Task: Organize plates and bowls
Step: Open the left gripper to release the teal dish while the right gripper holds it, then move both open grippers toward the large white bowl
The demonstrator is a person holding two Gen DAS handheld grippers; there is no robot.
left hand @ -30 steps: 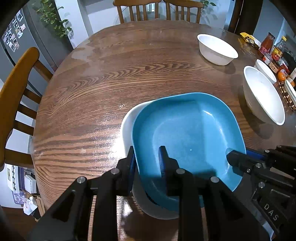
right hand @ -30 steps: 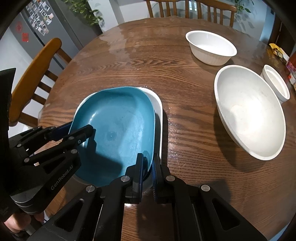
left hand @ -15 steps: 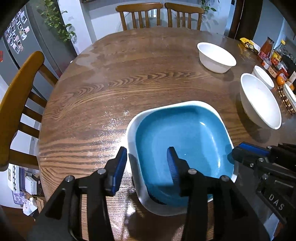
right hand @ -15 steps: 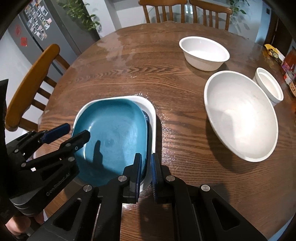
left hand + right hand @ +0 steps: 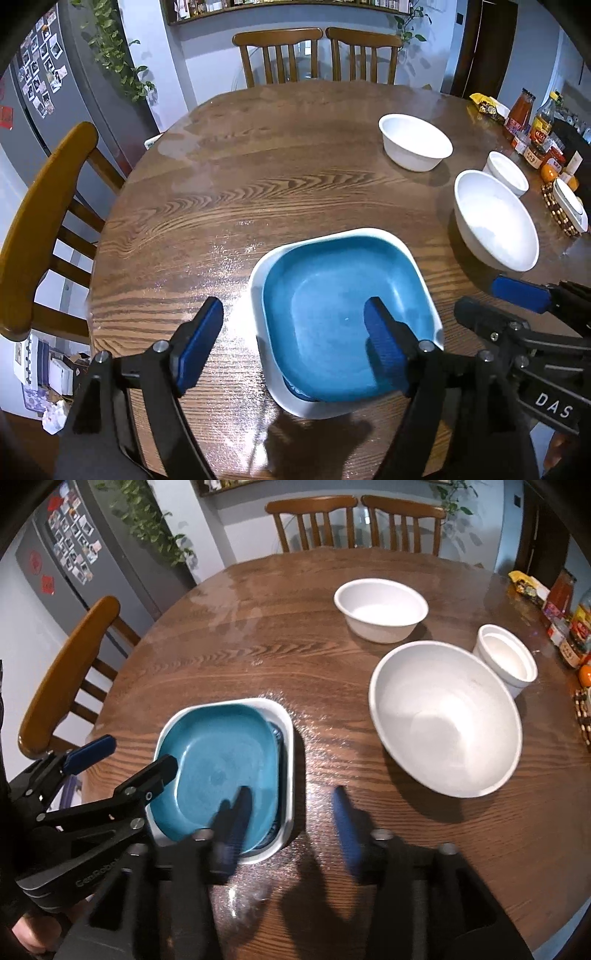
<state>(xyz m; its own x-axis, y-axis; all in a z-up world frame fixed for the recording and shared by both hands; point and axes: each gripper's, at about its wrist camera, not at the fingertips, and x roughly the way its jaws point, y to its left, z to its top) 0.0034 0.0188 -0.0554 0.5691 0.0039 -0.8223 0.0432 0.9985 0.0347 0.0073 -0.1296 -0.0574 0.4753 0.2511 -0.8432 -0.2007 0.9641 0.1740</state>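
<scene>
A blue square plate (image 5: 343, 317) lies nested in a white square dish (image 5: 258, 288) on the round wooden table (image 5: 229, 192). My left gripper (image 5: 291, 347) hovers above the stack's near left edge. Its jaws are opening and the pads touch nothing. In the right wrist view the blue plate (image 5: 221, 768) rests in the white dish (image 5: 290, 746). My right gripper (image 5: 291, 819) hangs over the dish's near right corner with its jaws opening, blurred and clear of the rim. Each gripper also shows in the other's view: left gripper (image 5: 129, 758), right gripper (image 5: 495, 306).
A large white bowl (image 5: 443, 720), a medium white bowl (image 5: 380, 609) and a small white ramekin (image 5: 506, 657) stand to the right. Bottles and jars (image 5: 535, 129) line the table's right edge. Wooden chairs stand at the left (image 5: 44, 221) and at the far side (image 5: 277, 55).
Both grippers have let go of the blue plate, which now lies flat inside the white dish. Both sets of jaws have spread apart and both grippers have risen and drawn back.
</scene>
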